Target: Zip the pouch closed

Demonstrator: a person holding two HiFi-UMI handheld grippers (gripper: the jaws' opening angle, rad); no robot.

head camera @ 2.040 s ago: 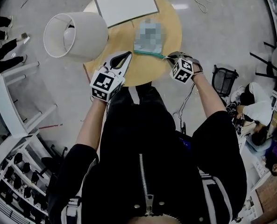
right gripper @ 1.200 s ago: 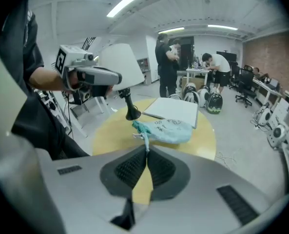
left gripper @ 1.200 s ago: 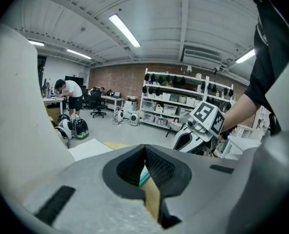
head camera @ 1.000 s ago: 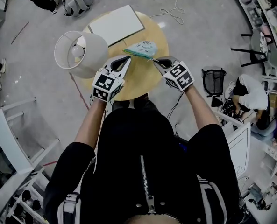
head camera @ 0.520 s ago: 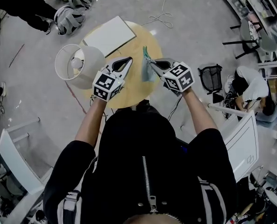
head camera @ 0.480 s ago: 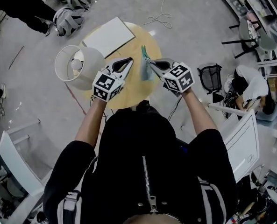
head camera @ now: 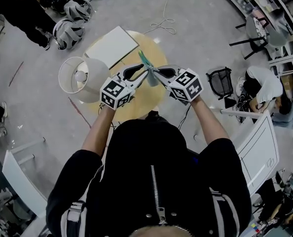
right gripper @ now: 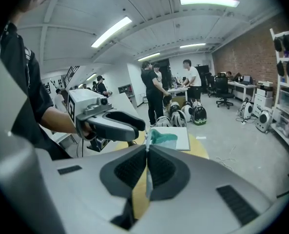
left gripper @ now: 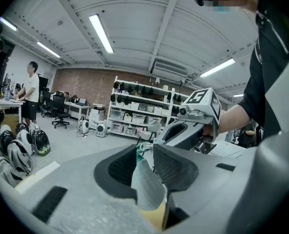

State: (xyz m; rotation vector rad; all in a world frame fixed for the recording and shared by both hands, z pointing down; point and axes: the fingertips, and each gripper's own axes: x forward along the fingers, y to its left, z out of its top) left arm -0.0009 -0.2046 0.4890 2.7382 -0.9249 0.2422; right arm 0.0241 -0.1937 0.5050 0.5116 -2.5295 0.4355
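Note:
A teal zip pouch (head camera: 145, 63) hangs edge-up in the air above the round wooden table (head camera: 136, 105). My right gripper (head camera: 151, 71) is shut on its thin edge; in the right gripper view the jaws (right gripper: 146, 147) pinch that edge and the teal end (right gripper: 163, 136) sticks out beyond them. My left gripper (head camera: 145, 74) meets it from the left. Its jaws (left gripper: 145, 147) are opening, with a gap between the pads and the pouch (left gripper: 146, 186) hanging loose in that gap.
A white lampshade (head camera: 82, 79) lies on the table's left edge and a white board (head camera: 111, 46) lies at its far side. Helmets (head camera: 69, 28) and a cable (head camera: 161, 21) lie on the floor. A black basket (head camera: 218, 83) stands to the right, with people nearby.
The pouch has risen off the table and turned from flat to edge-up in the right gripper. Both grippers rose, and the left gripper moved right until its tips reached the pouch.

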